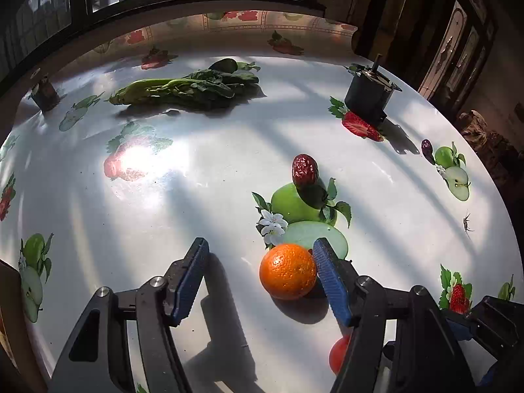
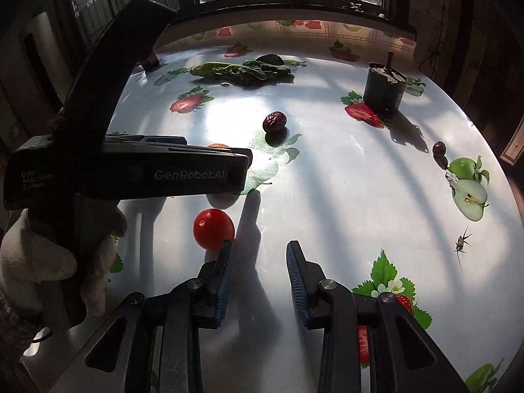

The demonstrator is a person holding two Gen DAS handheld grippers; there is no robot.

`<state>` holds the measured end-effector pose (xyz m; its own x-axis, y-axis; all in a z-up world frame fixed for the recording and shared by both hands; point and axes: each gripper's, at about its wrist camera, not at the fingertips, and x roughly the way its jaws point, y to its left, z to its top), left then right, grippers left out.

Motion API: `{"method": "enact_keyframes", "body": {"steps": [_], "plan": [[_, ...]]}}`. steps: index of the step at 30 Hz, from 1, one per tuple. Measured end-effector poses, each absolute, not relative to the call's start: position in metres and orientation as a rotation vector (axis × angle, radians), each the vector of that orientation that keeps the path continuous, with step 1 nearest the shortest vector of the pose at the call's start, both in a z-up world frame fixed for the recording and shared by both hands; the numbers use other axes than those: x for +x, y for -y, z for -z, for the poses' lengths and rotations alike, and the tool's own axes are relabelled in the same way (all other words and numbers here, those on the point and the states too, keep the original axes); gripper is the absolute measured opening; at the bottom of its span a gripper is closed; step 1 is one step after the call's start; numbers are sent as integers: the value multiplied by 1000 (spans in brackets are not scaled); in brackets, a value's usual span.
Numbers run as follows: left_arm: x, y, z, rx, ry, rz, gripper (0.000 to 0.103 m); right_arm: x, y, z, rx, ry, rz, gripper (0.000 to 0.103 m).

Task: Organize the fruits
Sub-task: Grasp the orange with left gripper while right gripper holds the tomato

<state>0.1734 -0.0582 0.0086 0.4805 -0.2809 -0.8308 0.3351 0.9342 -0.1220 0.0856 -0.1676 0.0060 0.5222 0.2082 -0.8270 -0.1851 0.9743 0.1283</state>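
An orange (image 1: 287,271) lies on the fruit-print tablecloth, touching the inner face of my left gripper's right finger (image 1: 330,281). My left gripper (image 1: 260,278) is open, the orange between its fingers. A red jujube (image 1: 305,170) stands beyond it, also in the right wrist view (image 2: 274,121). A second dark jujube (image 2: 439,148) lies at the right. A cherry tomato (image 2: 213,229) sits just left of my open, empty right gripper (image 2: 260,268); it peeks out in the left wrist view (image 1: 339,353). The orange is mostly hidden behind the left gripper body (image 2: 157,173).
Leafy greens (image 1: 196,90) lie at the far side of the table. A black motor-like cylinder (image 1: 370,93) stands at the far right. An insect (image 2: 461,243) sits near the table's right edge. Window bars run behind the table.
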Motion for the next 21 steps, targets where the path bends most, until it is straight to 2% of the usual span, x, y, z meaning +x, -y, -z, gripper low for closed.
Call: {"method": "enact_keyframes", "body": {"steps": [1,2,6,13,18,21], "plan": [[172,58,-9,34,-1005,420,34,89,170,-3,37,-1006,-232,35],[171,60,-9,24,-1010,441,30,90,172,-2,38,-1012,-225,35],[160,61,-13,54,-988,413,30,89,169,1,19,-1015,-219,35],[166,26,-21,-103,-1016,399,32,80,161,-14,159,-933,-400,35],[172,25,-17,-143,-1043,413,33,78,129,-5,108,-936,-455,36],[170,33,-13,-124,-1057,425,37,79,117,-1,50,-923,-430,36]]}}
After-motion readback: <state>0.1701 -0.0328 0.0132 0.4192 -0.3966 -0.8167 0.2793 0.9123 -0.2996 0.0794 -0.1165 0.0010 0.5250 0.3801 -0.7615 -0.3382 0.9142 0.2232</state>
